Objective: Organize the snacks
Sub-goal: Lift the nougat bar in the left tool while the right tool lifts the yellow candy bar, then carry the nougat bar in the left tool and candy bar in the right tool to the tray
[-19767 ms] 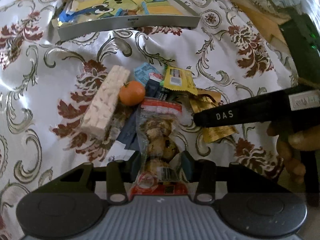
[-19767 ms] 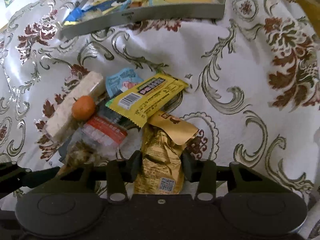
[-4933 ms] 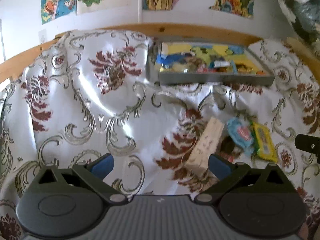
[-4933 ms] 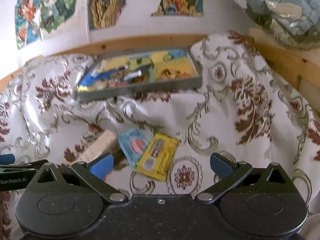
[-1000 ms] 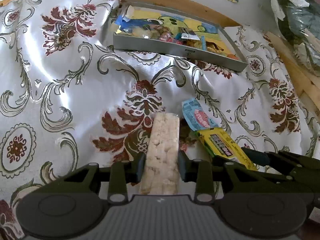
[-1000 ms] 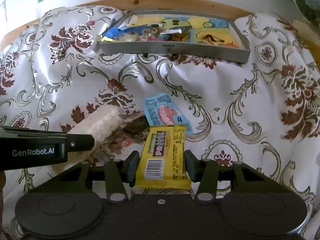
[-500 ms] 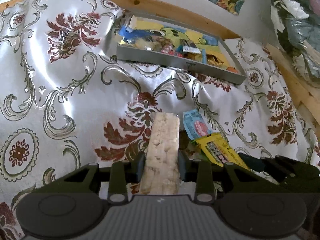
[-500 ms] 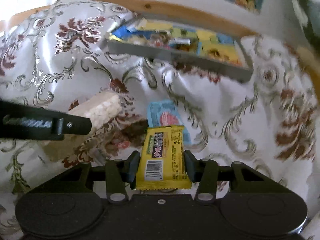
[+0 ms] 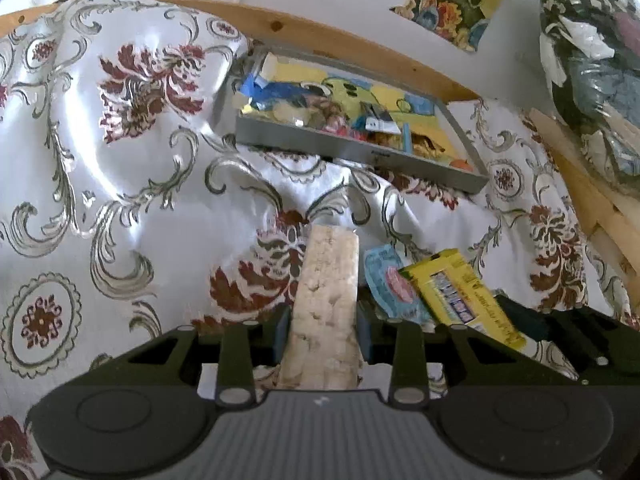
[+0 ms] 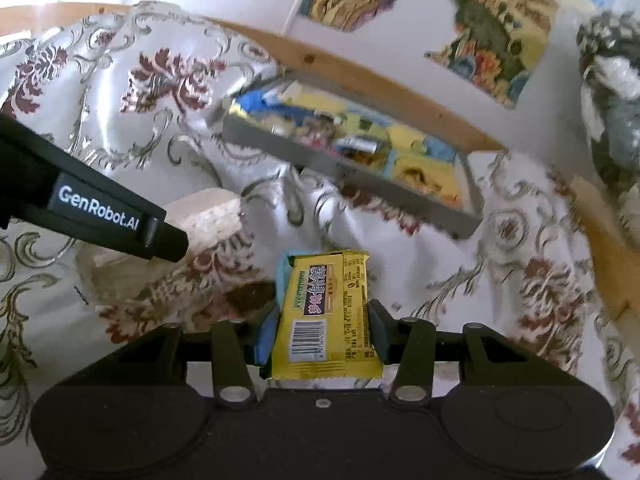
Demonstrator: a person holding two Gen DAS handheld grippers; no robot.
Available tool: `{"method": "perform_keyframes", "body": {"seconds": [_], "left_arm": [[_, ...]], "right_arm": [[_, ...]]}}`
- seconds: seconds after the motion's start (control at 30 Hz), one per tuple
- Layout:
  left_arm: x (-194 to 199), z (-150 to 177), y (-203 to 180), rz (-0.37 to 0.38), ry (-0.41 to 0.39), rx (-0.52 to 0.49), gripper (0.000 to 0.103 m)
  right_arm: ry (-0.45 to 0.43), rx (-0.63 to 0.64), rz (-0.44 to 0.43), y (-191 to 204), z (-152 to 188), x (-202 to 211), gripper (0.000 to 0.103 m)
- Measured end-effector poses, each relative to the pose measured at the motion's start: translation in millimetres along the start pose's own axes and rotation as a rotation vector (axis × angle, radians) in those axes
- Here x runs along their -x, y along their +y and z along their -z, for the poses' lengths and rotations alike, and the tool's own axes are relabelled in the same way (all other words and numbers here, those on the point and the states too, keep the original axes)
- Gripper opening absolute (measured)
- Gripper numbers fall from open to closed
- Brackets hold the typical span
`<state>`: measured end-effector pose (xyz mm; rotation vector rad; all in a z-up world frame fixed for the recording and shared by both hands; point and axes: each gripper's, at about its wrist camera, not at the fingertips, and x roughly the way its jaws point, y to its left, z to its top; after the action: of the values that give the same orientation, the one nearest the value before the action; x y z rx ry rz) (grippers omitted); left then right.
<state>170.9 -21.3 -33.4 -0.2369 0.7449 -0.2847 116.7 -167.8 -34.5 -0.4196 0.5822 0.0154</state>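
My left gripper (image 9: 323,322) is clamped on the pale rice-cracker bar (image 9: 326,300); my right gripper (image 10: 320,332) grips the yellow snack packet (image 10: 326,314); both sit above the patterned cloth (image 9: 120,200), gray tray (image 9: 352,152) further back, already holding snacks.

Your way to the grey tray (image 9: 352,150) at 12 o'clock runs over bare tablecloth (image 9: 132,184); the tray's near wall stands across it.

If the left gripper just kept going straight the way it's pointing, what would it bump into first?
Probably the grey tray of snacks. The left gripper holds a pale rice bar that points up the patterned cloth towards it; only bare cloth seems to lie between, though depth is unclear.
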Motion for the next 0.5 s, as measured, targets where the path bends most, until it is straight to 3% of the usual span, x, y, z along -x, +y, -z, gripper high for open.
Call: {"method": "perform_keyframes", "body": {"seconds": [0.2, 0.5], "left_arm": [[3, -24, -2, -0.011, -0.059, -0.007, 0.037], [-13, -103, -5, -0.037, -0.169, 0.0, 0.038]], "right_arm": [[-0.102, 0.045, 0.036, -10, -16, 7, 0.049], [-0.27, 0.072, 0.069, -37, -61, -26, 0.049]]}}
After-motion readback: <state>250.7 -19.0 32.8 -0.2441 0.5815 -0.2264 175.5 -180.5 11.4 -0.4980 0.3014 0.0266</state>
